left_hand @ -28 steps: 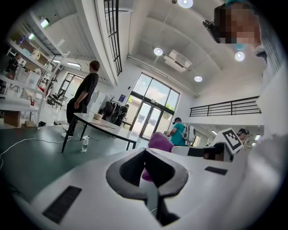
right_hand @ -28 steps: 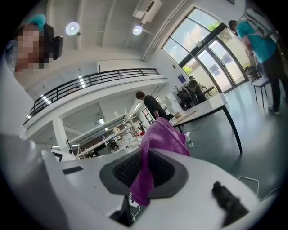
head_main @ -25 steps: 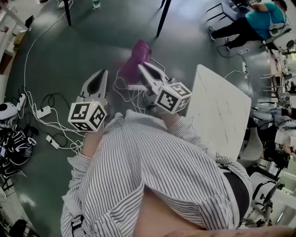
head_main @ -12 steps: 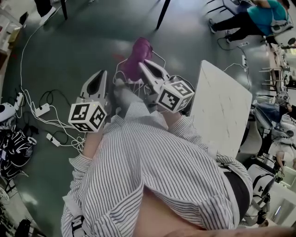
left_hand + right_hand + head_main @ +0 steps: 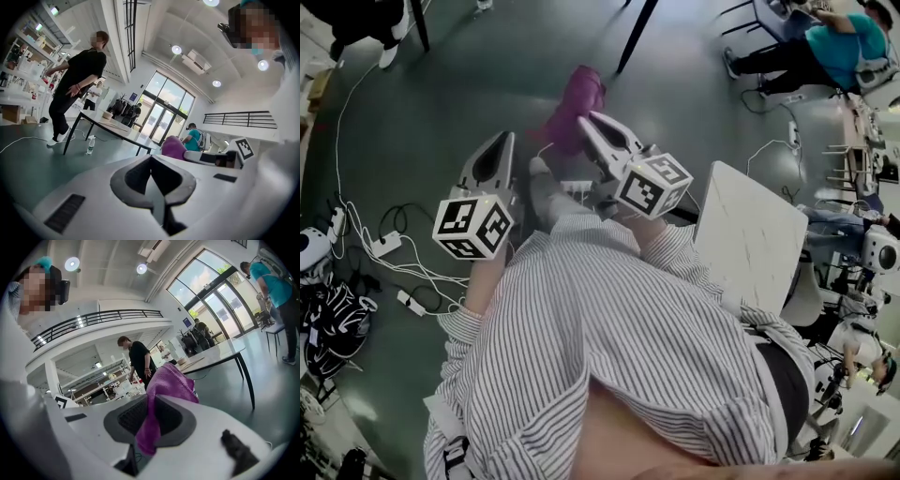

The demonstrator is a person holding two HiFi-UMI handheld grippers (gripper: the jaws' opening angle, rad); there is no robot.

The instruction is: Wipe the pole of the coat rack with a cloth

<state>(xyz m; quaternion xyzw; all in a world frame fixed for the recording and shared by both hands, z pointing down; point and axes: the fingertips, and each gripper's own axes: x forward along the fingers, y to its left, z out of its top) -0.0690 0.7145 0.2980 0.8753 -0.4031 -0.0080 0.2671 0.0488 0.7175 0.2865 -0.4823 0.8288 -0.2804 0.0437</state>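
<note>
A white tabletop, a flat slab with faint marbling and rounded corners, stands at the right of the head view. Just left of its near-left edge is the right gripper, a smooth pale-grey plastic wedge tapering from its marker cube. Its fingers pinch a purple cloth. The cloth is soft and nappy like towelling, and it hangs bunched in a rounded lump off the fingertips, up and left of the tabletop's far corner and over the floor.

In the right gripper view the cloth runs as a narrow fold between the dark ribbed pads, then spreads into loose folds past them.

Farther left of the tabletop, with a gap between the two, is the left gripper, of the same wedge shape. Its fingers are pressed together on nothing, and the left gripper view shows only a thin seam between the matte dark pads.

The floor is glossy grey-green and lies bare beyond the cloth as far as a slanted black leg. White cables coil loosely over it well left of the tabletop, under and beside the left gripper. A striped shirt fills the near edge.
</note>
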